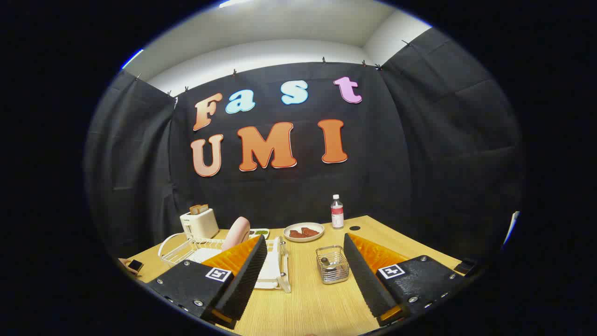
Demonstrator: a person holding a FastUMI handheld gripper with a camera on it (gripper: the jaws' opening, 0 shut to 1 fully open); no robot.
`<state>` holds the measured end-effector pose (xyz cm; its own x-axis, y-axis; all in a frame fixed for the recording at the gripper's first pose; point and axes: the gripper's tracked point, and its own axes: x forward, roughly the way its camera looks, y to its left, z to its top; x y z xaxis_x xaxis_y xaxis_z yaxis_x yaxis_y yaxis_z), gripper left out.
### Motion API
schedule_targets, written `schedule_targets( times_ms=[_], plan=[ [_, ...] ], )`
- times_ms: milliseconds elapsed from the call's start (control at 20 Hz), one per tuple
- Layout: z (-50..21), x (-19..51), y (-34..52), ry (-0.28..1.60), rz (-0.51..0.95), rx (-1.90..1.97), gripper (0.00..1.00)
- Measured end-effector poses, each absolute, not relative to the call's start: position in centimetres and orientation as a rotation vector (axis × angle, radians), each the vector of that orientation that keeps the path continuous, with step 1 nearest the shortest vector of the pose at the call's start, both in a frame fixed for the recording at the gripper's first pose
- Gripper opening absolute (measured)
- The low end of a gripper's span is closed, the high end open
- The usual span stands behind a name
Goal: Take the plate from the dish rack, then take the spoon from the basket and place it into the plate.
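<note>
The gripper [305, 270] has its jaws wide apart and holds nothing. The basket [332, 265] sits between the fingers, on the bare wooden table [312, 303]. The pink plate [236, 233] stands upright in the dish rack [186, 249], beyond the left finger.

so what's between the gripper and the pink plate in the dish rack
In the gripper view, the open gripper hangs above the table; the pink plate stands in the dish rack beyond one finger. Between them are only the rack's wires and white tray.
</note>
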<state>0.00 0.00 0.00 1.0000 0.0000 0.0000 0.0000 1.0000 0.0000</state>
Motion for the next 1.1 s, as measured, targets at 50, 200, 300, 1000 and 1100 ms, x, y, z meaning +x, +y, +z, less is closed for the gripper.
schedule_targets(
  times_ms=[50,200,300,1000,1100],
  plan=[
    [0.2,-0.2,0.1,-0.006,0.004,0.000,0.98],
    [1.3,-0.5,-0.8,-0.024,-0.024,0.010,0.98],
    [2.3,-0.5,-0.3,-0.037,-0.013,0.049,0.98],
    [2.2,0.6,2.3,-0.001,0.017,-0.008,0.98],
    [2.3,0.7,2.8,0.007,0.022,-0.005,0.98]
  ],
)
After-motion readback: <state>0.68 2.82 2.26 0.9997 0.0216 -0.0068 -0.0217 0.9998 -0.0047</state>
